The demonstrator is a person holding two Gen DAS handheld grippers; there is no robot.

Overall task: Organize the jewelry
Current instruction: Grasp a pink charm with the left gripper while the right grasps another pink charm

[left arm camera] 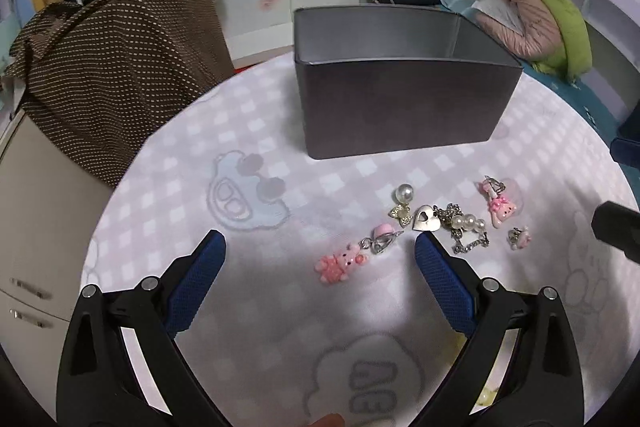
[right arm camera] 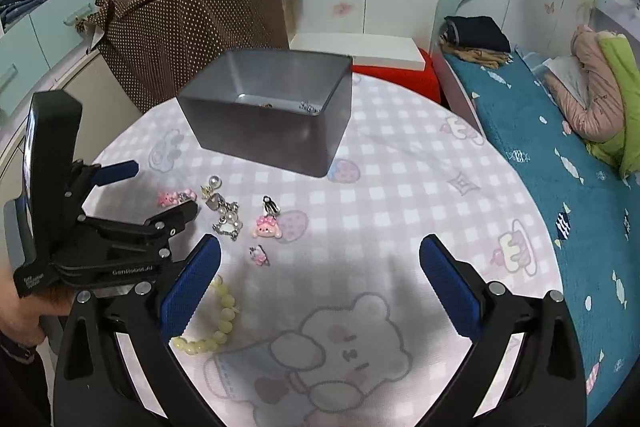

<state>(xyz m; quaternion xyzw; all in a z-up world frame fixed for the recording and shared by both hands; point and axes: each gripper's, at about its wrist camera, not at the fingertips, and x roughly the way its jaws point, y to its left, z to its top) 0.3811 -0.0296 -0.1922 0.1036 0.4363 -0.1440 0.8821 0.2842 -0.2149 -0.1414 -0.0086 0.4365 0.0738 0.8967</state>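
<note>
My left gripper jaws wide apart, pink bear charm btwn tips, lower ctr, right gripper spread, empty, jewelry cluster ctr-left, grey tin upper ctr w/ small pieces inside.

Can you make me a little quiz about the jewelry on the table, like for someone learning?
1. True or false: the left tongs are holding the pink bear charm.
2. Which lies nearest the right tongs? A) yellow bead bracelet B) pearl C) grey box
3. Fill in: the grey box already has ____ in it.

Key:
1. False; both tongs are open and hold nothing.
2. A
3. A few small pieces, too small to name.
</note>
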